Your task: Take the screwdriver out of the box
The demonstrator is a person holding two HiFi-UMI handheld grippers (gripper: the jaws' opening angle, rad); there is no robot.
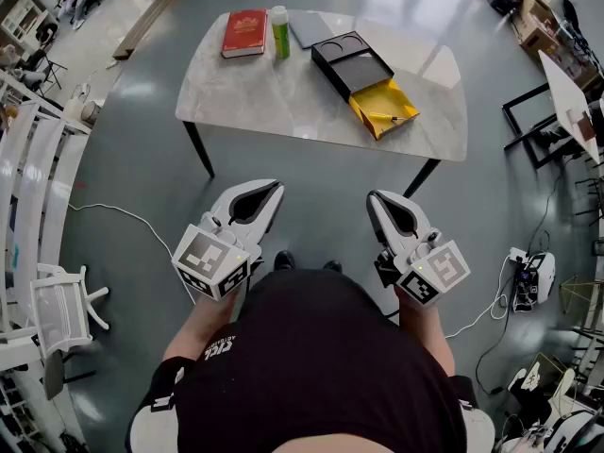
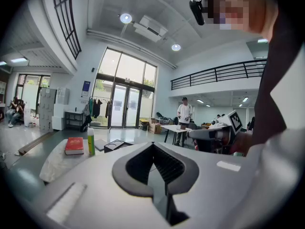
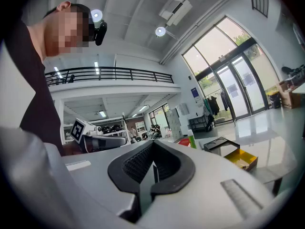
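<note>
Yellow tray (image 1: 387, 102) of the black box (image 1: 351, 62) on the marble table (image 1: 274, 97) apparently holds the screwdriver (image 1: 379, 116), well apart from the left gripper (image 1: 272, 191) and right gripper (image 1: 376, 199), both closed and empty, so the reach must start, jaws opening.

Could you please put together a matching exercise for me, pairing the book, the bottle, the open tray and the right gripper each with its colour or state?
Things:
1. book
2. bottle
3. open tray
4. right gripper

Colour or state:
A. yellow
B. shut and empty, held in the air
C. red
D. green, standing upright

Pairs: 1-C, 2-D, 3-A, 4-B
</note>
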